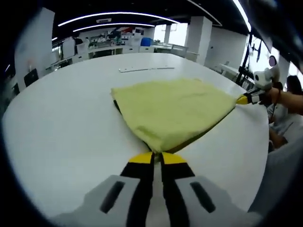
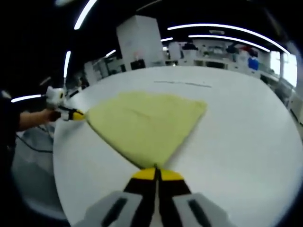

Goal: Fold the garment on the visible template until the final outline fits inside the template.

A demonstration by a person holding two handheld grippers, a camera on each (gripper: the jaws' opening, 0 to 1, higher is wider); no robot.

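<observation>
White round table [image 1: 66, 127] is carrying a yellow garment [image 1: 173, 111], lying flat near its middle. Both the left gripper [image 1: 157, 155] and the right gripper [image 2: 156, 170] are clamping opposite corners of it, jaws pressed together.

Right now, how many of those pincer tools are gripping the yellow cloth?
2. The left gripper is shut on one corner of the yellow garment, the right gripper on another. Each also appears at the far corner in the other's view.

Both tools [image 1: 157, 156] [image 2: 156, 171] clamped, held apart.
</observation>
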